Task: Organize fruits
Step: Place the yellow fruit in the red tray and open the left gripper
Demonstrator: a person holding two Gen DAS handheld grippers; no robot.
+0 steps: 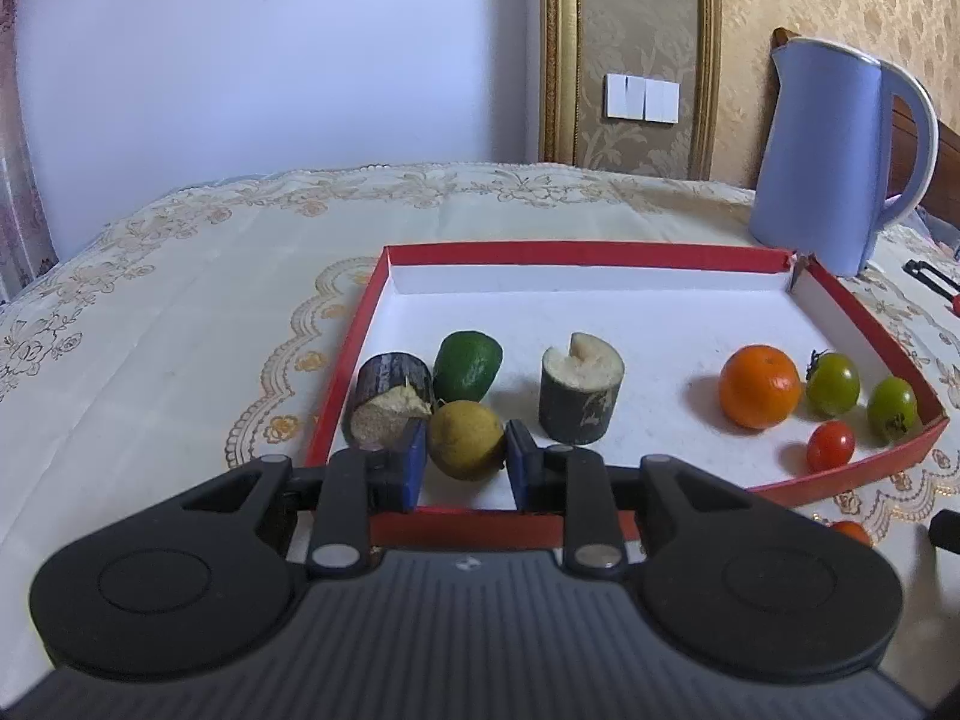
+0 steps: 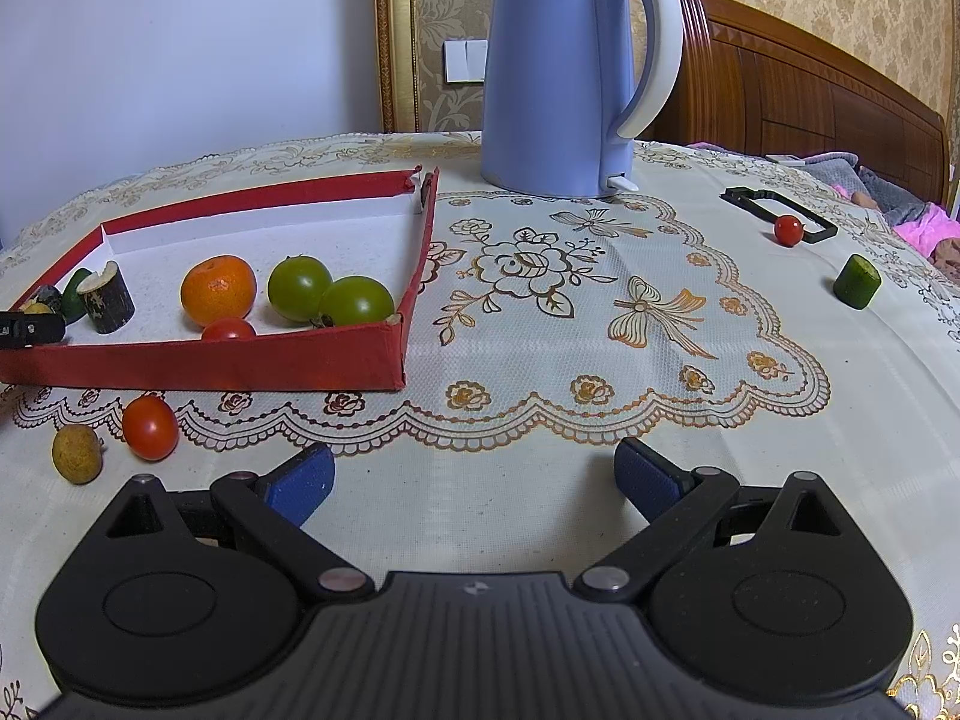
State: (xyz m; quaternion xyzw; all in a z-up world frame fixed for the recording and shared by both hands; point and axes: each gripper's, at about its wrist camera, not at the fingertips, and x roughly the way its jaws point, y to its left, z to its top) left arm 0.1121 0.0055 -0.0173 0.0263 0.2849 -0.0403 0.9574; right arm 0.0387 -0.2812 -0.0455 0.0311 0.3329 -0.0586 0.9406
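- On the table with the flowery cloth (image 2: 540, 312) sits a flat red box (image 1: 576, 253) with a white floor.
- At the near left of the box, the left gripper (image 1: 467, 459) reaches over the near wall. Its blue pads (image 1: 413, 461) sit on both sides of a yellow lime (image 1: 467, 439). They look like they touch it, but I cannot tell if they squeeze it. The lime sits low, at the box floor.
- Just left of the lime lies a dark cane piece (image 1: 390, 399) on its side, by the left wall.
- Just behind the lime is a green fruit (image 1: 467, 365).
- A bit to the right, another cane piece (image 1: 581, 387) stands up on its end.
- At the right end of the box sit an orange (image 1: 759, 385), two green tomatoes (image 1: 833, 383) (image 1: 891, 408) and a small red tomato (image 1: 830, 445) near the front wall.
- Outside the box, near its front left, lie a red tomato (image 2: 150, 427) and a small yellow-brown fruit (image 2: 76, 453), close together.
- The right gripper (image 2: 474, 483) hangs low over the cloth, right of the box. Its claws are spread wide and hold nothing.
- Far off to the right lie a green chunk (image 2: 857, 281) and a tiny red tomato (image 2: 788, 230), which touches a black frame (image 2: 774, 211).
- A blue kettle (image 2: 558, 72) stands at the back, just past the box's far right corner.
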